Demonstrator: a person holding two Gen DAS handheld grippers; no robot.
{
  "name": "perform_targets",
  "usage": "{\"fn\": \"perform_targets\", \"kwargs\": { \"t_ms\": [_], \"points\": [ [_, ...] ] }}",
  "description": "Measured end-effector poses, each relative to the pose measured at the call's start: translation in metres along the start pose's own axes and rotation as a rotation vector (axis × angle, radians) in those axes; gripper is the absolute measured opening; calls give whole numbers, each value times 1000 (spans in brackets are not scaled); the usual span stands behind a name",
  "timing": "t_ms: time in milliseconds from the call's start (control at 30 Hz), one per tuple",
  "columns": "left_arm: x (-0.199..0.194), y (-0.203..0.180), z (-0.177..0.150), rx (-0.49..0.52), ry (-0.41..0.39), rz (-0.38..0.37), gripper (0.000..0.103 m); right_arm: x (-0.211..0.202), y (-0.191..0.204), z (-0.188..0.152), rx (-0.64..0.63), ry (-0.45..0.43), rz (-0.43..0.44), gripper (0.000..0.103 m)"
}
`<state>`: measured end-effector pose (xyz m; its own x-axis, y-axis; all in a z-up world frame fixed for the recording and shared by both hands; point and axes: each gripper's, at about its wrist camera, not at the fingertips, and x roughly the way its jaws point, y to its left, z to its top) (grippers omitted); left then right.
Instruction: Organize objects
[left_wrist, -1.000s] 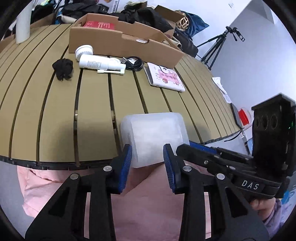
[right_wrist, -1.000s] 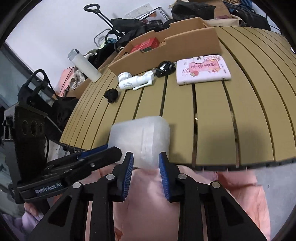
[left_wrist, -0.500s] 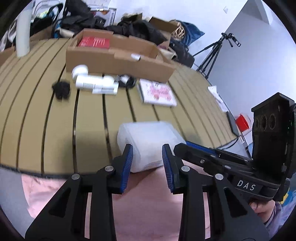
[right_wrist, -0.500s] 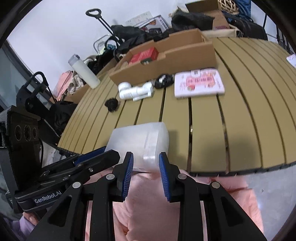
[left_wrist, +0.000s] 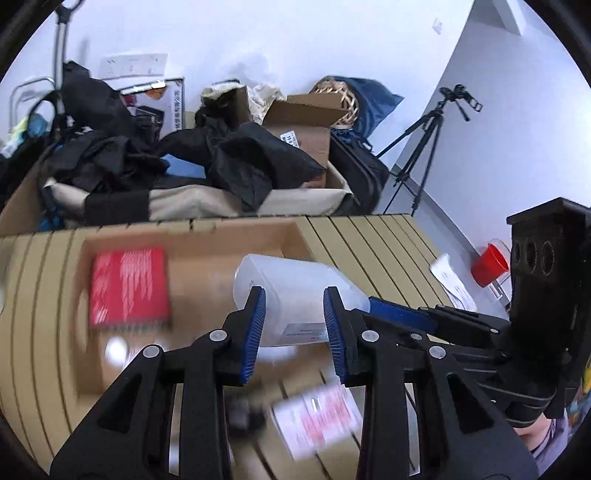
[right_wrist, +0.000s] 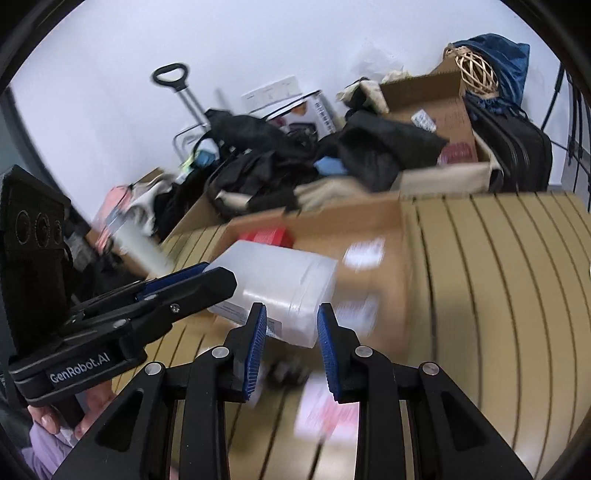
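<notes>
A translucent white plastic box (left_wrist: 295, 291) is held between both grippers, in the air above the open cardboard box (left_wrist: 207, 266) on the slatted table. My left gripper (left_wrist: 293, 325) is shut on its near left end. My right gripper (right_wrist: 290, 330) is shut on its near right end; the plastic box shows there too (right_wrist: 273, 284). A red notebook (left_wrist: 127, 286) lies inside the cardboard box. A pink-and-white booklet (left_wrist: 317, 417) and a dark cable bundle (left_wrist: 243, 413) lie on the table below the grippers, blurred.
The slatted wooden table (right_wrist: 498, 295) extends right of the cardboard box (right_wrist: 369, 258). Black clothes, bags and boxes (left_wrist: 229, 155) pile up behind it. A tripod (left_wrist: 424, 147) and a red cup (left_wrist: 489, 264) stand to the right. A white bottle (right_wrist: 136, 240) stands at left.
Both grippers have lifted the plastic box off the table's near edge and carried it forward, to above the cardboard box. The booklet and cable now lie below the grippers.
</notes>
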<state>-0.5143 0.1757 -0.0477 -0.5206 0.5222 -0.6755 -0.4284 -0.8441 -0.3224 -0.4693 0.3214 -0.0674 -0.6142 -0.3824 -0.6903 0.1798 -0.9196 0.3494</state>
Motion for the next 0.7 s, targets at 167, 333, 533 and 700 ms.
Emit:
{"fn": "perform_targets", "kwargs": {
  "t_ms": [167,333,533,700],
  "points": [
    [101,32,28,-41,84,44,24,80,-48,47,-24,70,-106,31],
    [152,46,21,-17,211,121,25,135,-71,46,-73,97,-229,26],
    [72,28,33,50,156,154,51,107,-61,51,-66,112,-259,26],
    [-39,7,37,74,103,356,90,21,-33,60,-88,52,-241,27]
  ]
}}
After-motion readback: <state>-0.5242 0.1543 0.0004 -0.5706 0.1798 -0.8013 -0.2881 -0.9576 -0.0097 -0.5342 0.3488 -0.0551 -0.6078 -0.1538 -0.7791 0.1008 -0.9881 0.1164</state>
